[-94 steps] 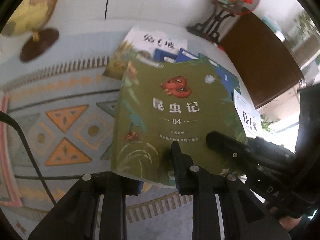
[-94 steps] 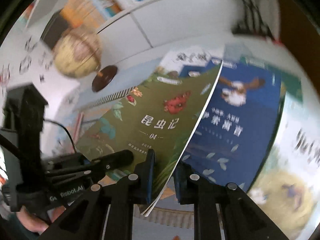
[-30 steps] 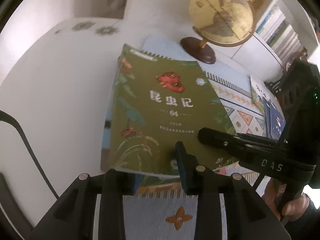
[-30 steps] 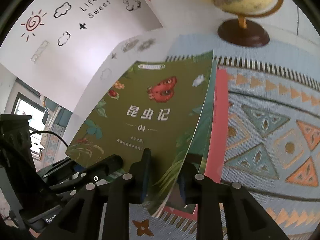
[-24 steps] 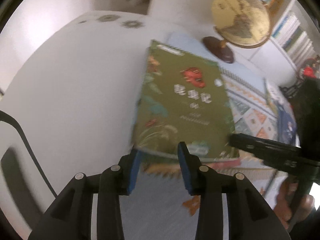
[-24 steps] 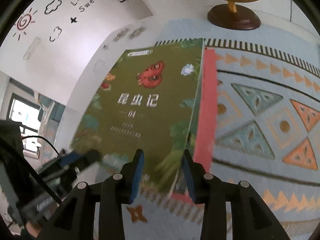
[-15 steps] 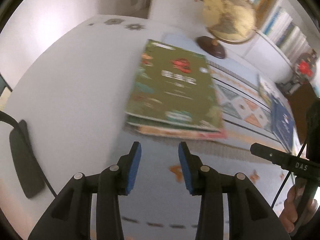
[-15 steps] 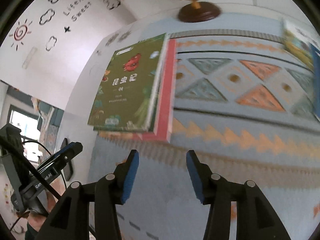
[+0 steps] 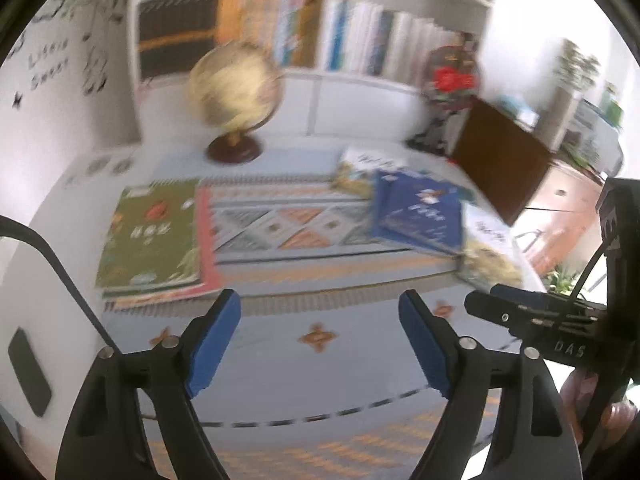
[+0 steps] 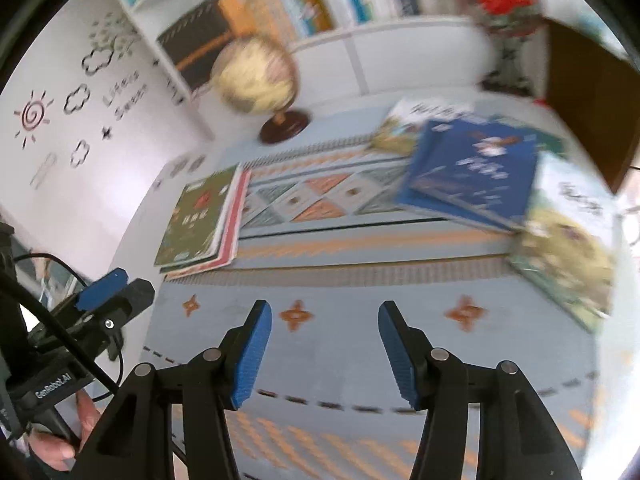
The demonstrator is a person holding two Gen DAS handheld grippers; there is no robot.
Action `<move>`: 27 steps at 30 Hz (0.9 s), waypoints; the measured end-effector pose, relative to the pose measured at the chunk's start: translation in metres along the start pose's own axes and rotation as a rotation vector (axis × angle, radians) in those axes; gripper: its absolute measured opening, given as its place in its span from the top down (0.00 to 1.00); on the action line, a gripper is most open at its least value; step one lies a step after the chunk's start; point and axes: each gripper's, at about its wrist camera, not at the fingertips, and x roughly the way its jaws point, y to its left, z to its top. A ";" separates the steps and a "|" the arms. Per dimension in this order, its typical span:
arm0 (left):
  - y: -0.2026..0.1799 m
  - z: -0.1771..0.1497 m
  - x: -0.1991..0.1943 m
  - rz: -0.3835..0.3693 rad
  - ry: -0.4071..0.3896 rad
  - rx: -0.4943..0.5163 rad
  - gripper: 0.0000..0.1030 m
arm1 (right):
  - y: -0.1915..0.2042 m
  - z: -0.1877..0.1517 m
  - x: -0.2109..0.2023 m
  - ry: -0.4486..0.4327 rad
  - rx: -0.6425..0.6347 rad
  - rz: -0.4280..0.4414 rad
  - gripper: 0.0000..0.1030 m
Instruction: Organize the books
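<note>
The green book point(image 9: 150, 236) point(image 10: 196, 216) lies on a small stack with a red-edged book at the left end of the patterned runner point(image 9: 288, 224). At the right end a blue book point(image 9: 420, 212) point(image 10: 472, 176) rests on several loose books. My left gripper point(image 9: 320, 336) hangs above the runner's near part, its jaws opening, nothing between them. My right gripper point(image 10: 324, 344) is likewise over the near part, jaws opening and empty. Each gripper shows at the edge of the other's view.
A globe point(image 9: 236, 92) stands at the back of the table in front of a bookshelf point(image 9: 360, 40). A red-flowered ornament point(image 9: 452, 80) and a brown board point(image 9: 500, 156) are at the back right. A dark flat object point(image 9: 30, 372) lies at the left.
Both grippers let go of the green book, leaving it on the left stack. They pulled back and rose, and their jaws opened wider.
</note>
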 end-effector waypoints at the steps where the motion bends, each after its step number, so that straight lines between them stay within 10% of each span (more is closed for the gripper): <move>1: -0.015 0.001 -0.005 -0.015 -0.021 0.013 0.19 | -0.007 -0.003 -0.011 -0.017 0.003 -0.015 0.47; 15: -0.137 0.002 0.008 -0.159 0.017 0.178 0.13 | -0.124 -0.065 -0.082 -0.085 0.298 -0.076 0.36; 27: -0.165 0.025 0.102 -0.325 0.186 0.228 0.13 | -0.230 -0.047 -0.081 -0.143 0.571 -0.136 0.36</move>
